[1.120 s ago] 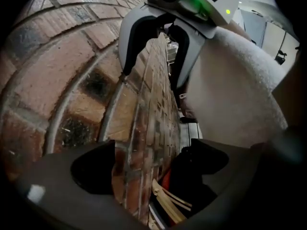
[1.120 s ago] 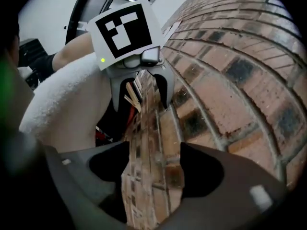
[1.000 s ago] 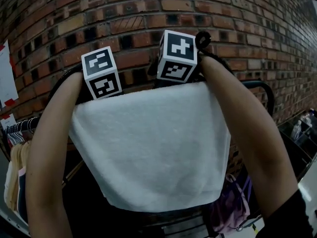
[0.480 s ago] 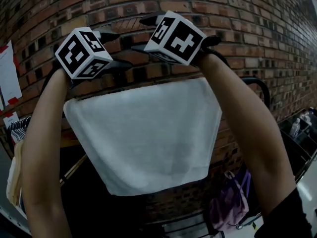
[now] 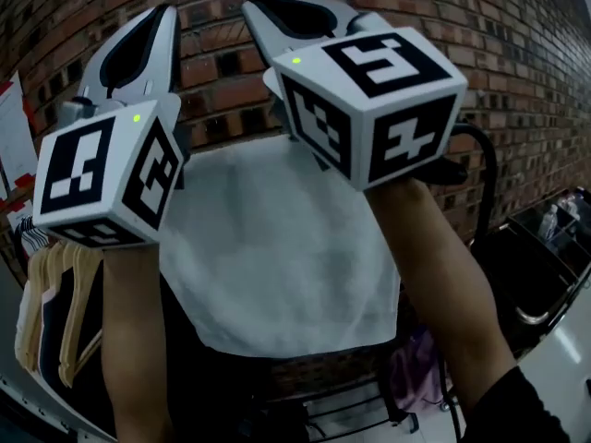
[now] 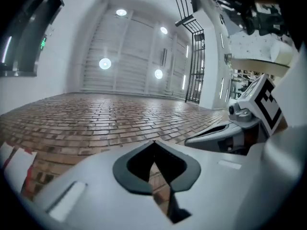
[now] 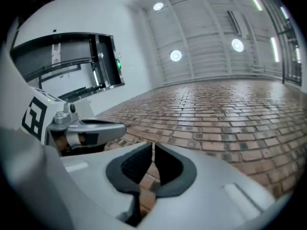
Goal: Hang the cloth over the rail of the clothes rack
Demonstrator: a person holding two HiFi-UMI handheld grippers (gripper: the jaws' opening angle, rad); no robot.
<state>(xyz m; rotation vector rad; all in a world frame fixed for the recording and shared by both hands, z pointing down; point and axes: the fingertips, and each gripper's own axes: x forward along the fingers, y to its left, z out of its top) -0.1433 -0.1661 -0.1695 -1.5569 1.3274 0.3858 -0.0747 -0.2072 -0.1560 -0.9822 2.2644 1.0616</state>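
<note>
The white cloth hangs draped over the top rail of the black clothes rack, in front of the brick wall. Both grippers are lifted off it, close to the head camera, and point up at the wall. In the head view my left gripper is at the left, above its marker cube. My right gripper is beside it. Their jaws have just been closing, and both are shut with nothing between them. The left gripper view shows my left gripper against bricks and ceiling. The right gripper view shows my right gripper the same way.
Clothes on hangers hang at the lower left. A purple bag sits low behind the rack. A dark cart stands at the right. A paper sheet is pinned to the wall at the left.
Both grippers left the cloth's top edge, rose toward the camera and tipped upward, and their jaws went from wide to shut. The cloth stays hanging on the rail.
</note>
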